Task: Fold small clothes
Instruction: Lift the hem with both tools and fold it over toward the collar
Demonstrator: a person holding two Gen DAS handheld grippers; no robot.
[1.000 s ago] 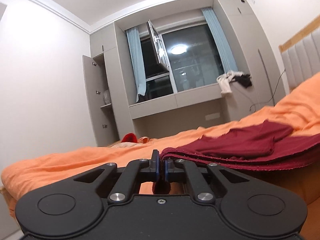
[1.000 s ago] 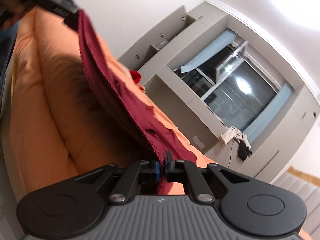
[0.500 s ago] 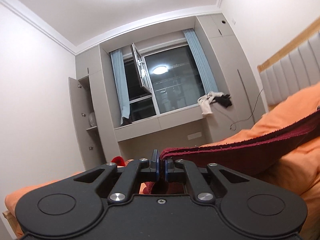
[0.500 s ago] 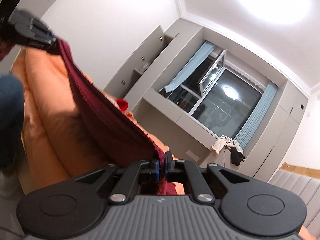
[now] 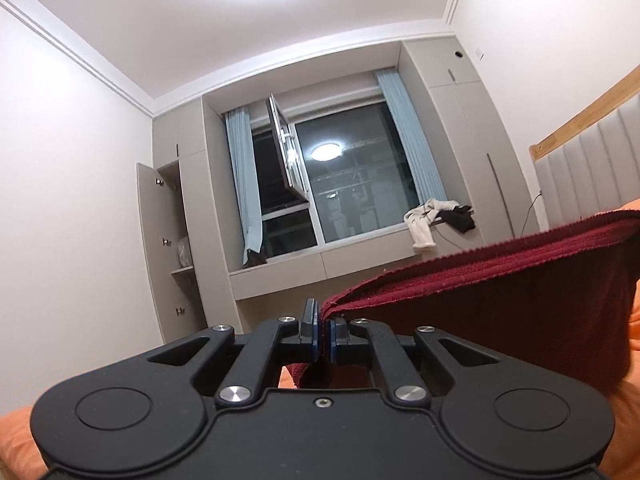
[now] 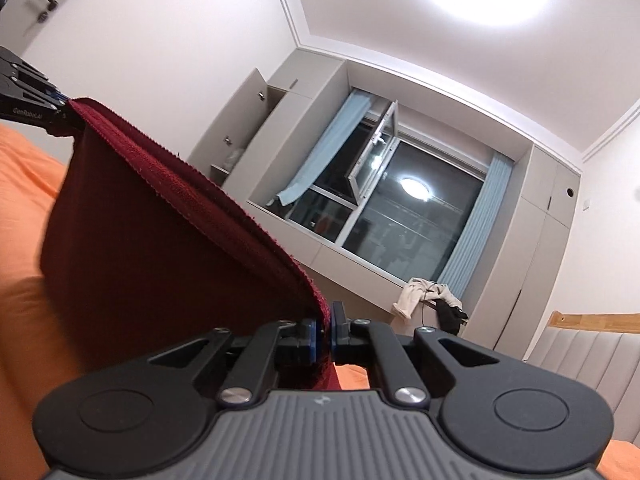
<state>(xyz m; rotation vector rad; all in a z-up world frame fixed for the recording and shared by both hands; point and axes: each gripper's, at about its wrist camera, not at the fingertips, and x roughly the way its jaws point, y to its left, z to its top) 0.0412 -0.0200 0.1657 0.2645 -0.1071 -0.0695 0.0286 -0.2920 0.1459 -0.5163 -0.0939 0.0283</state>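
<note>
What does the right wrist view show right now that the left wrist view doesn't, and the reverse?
Only the right wrist view shows the other tool: the left tongs at the far left, pinching the far corner of the dark red knit garment, plus a door handle on the wall above them. Only the left wrist view shows the right edge of that garment running out of frame with no tool visible there. Both show their own tongs, left and right, clamped on the red edge, the orange bedsheet, the dark window and the grey padded headboard.
</note>
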